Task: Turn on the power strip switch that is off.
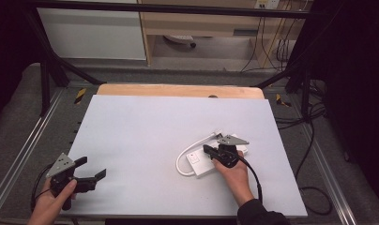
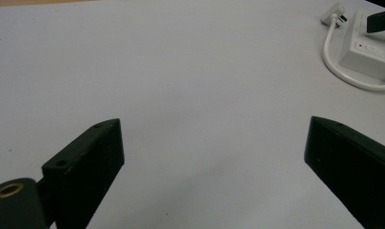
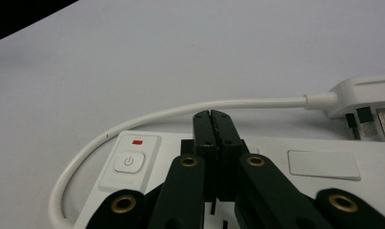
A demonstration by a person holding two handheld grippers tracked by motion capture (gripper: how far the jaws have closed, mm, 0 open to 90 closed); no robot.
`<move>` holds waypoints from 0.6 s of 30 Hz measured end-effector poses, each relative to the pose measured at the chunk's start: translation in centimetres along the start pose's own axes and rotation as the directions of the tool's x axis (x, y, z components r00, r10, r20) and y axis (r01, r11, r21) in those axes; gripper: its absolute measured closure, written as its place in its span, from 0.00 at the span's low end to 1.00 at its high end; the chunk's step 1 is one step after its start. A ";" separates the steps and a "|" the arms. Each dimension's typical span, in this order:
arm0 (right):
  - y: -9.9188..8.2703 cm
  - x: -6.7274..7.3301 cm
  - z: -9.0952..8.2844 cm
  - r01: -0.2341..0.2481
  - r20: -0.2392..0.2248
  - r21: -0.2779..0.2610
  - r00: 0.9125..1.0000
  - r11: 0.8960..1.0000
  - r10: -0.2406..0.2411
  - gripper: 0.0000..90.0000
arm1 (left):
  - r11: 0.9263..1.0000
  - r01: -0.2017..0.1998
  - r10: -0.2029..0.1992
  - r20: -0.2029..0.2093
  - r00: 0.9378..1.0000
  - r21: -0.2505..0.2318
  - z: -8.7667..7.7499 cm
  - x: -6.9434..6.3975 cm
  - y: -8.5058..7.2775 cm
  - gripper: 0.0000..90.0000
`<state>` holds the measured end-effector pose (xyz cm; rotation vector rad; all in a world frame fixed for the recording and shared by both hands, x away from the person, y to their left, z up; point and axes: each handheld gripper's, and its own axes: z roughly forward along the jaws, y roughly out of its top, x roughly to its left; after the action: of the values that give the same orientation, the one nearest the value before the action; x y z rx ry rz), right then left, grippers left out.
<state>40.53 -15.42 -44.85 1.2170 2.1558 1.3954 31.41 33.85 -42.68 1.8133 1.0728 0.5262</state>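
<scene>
A white power strip (image 1: 202,161) lies on the pale tabletop (image 1: 145,136), right of the middle and close to the person's side. Its short white cable (image 3: 147,117) curves around one end and finishes in a plug (image 3: 359,95) that rests on the surface just beside the body, with the metal pins showing. The right gripper (image 1: 207,150) is over the strip, its jaws clenched together and empty, the tips above the top face near the power button (image 3: 128,162). The left gripper (image 1: 94,169) is well apart, at the near left corner, jaws released and wide. The strip looks like rigid, smooth plastic and probably light, so it may slide when pushed. I think the long sides of the body give the best hold; the cable is flexible and would only drag the strip.
</scene>
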 end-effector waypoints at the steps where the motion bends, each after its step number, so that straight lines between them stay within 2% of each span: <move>1: 0.0 0.0 -0.1 0.003 -0.001 -0.003 1.000 1.000 -0.003 1.00 | 1.000 0.000 0.000 -0.001 1.000 0.000 0.0 0.0 0.0 0.07; 12: 0.4 -0.1 -0.7 -0.004 0.003 -0.042 1.000 0.999 0.004 1.00 | 1.000 0.002 -0.002 0.001 1.000 0.000 0.0 0.0 0.0 0.07; 18: 0.8 -0.1 -1.1 0.008 0.009 -0.061 1.000 0.998 -0.007 0.97 | 1.000 0.002 -0.002 0.002 1.000 0.001 0.0 0.0 0.0 0.07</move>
<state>40.31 -16.05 -43.65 1.1892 2.0934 1.4390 31.41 33.85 -42.71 1.8130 1.0734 0.5230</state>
